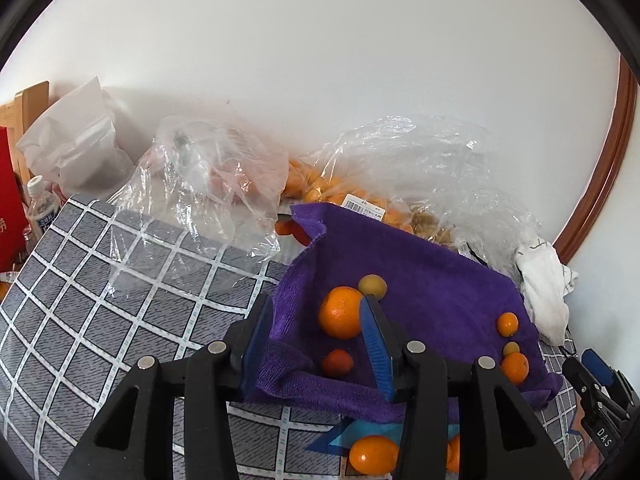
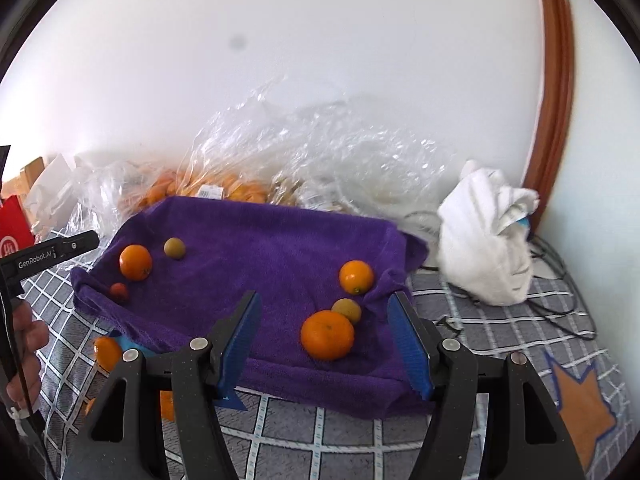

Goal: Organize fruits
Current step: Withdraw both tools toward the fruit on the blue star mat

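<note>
Both wrist views closely share the purple towel [image 1: 420, 264].

Towel [image 2: 260, 248] straight ahead of right tool [image 2: 324, 344], fruits on it; bags [image 2: 304, 152] behind towel, cloth bundle [image 2: 488, 236] off right.

I see a surface covered by a grey cloth with a white grid [image 2: 500, 320]. Directly on it lies a purple towel [image 2: 260, 248], its edges rucked up. Behind the towel sit crumpled clear plastic bags [image 2: 320, 152] against the wall. A white bundled cloth [image 2: 488, 240] rests to the right, with dark cables [image 2: 560, 320] beside it. One orange [image 2: 106, 352] lies on the grid cloth just off the towel's near-left corner.
</note>
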A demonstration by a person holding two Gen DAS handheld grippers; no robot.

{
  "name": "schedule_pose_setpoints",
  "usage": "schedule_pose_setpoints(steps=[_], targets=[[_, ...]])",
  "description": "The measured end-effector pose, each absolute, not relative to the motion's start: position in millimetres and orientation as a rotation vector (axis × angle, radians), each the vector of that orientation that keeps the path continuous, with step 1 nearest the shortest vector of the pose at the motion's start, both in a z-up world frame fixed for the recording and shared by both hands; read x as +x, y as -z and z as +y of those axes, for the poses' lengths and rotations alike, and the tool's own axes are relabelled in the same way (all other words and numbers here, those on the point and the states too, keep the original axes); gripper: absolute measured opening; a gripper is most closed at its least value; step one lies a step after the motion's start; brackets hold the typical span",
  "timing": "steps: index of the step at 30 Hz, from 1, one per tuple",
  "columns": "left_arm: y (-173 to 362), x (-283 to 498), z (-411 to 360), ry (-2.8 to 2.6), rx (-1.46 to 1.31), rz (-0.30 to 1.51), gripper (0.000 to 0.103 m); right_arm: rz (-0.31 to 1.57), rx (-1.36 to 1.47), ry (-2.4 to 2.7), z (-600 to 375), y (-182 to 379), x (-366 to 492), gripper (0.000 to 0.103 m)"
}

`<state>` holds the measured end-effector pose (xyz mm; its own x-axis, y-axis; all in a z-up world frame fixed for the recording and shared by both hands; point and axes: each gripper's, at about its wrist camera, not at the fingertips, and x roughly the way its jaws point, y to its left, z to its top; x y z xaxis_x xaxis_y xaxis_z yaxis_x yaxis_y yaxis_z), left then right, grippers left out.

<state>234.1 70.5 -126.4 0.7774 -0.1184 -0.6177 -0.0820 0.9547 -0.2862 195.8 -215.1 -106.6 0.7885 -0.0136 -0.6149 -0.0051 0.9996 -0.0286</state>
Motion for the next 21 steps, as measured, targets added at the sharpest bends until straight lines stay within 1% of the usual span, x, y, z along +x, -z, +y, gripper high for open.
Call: schedule_pose_setpoints(steps=[5, 10, 19, 21], targets=[[129.6, 206.3, 85.9, 0.004, -0.264, 0.707, 0.043, 0.72, 0.043, -0.039, -215.2, 104.4, 179.7, 0.064], [144.3, 185.6, 98.4, 0.015, -0.226, 0.76, 0.043, 0.778, 0.055, -0.11, -193.0, 121.7, 164.2, 0.056], [170.2, 172.8, 120.8, 0.072, -0.326, 0.819, 0.043, 0.831, -0.022, -0.227, -138.1, 145.4, 163.1, 0.056], [171.8, 171.3, 122.6, 0.105, -0.364, 0.819, 0.043, 0.876, -0.029, -0.247, -132.5, 152.1, 170.5, 0.056]])
